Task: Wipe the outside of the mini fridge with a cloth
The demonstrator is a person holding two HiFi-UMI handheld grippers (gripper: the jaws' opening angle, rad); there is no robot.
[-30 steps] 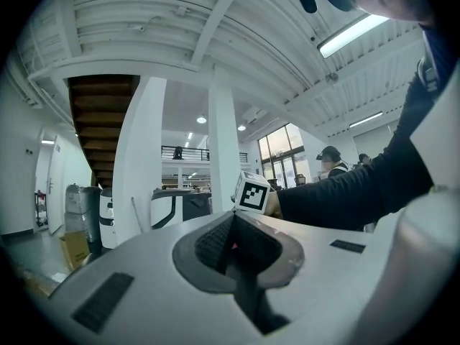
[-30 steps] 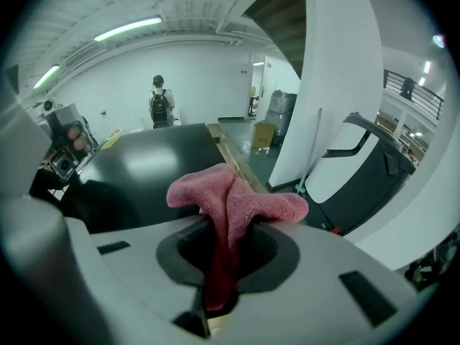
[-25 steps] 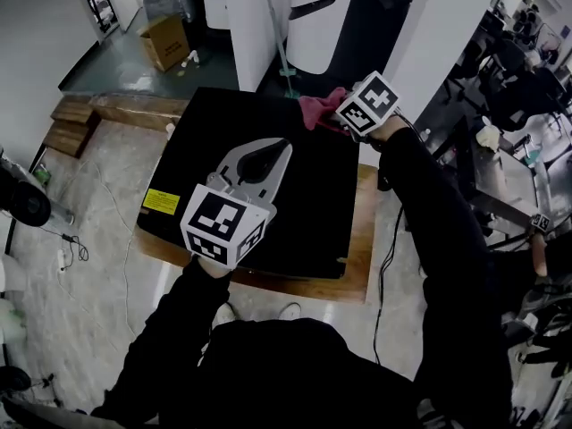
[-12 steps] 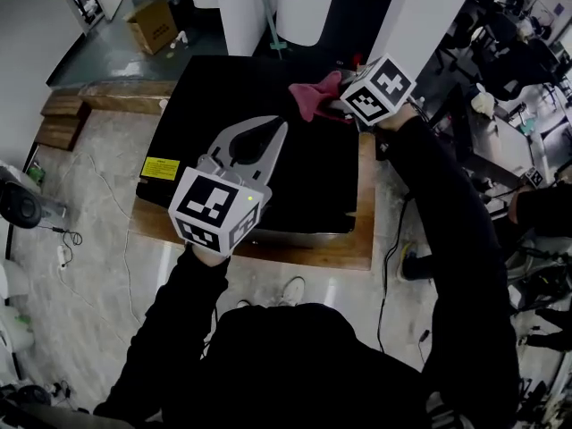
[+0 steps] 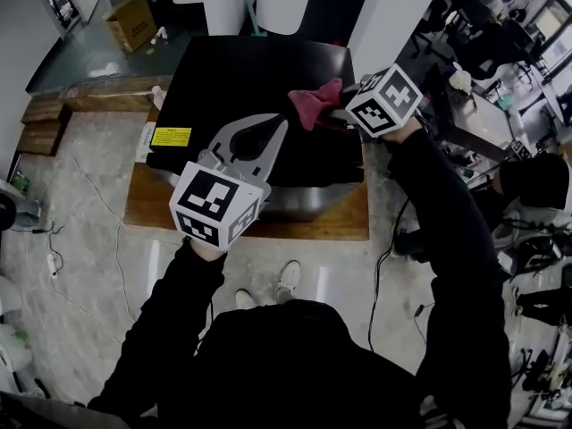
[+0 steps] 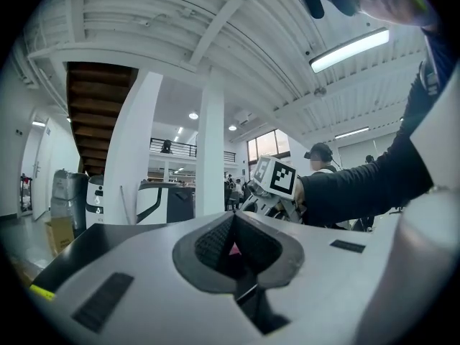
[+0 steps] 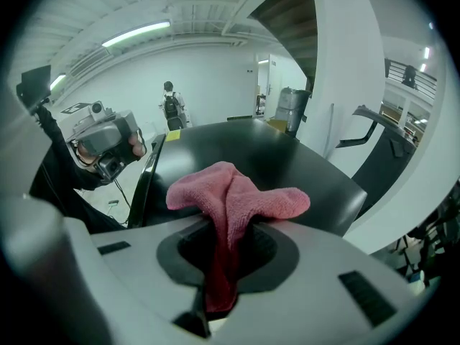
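The pink terry cloth is pinched between the jaws of the right gripper, its bunched folds flaring out past their tips. The black, glossy-topped mini fridge lies just beneath and ahead of those jaws, with a yellow label at its left edge.

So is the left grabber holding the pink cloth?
No, the pink cloth is pinched in the right gripper; the left gripper holds nothing.

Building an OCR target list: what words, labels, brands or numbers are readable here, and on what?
No text here can be quoted.
Unreadable: yellow sticker on the mini fridge, print too small.
No words: left hand-held gripper and right hand-held gripper, square marker patterns only.
No legible print: cardboard box.
No tag in view: pink cloth.
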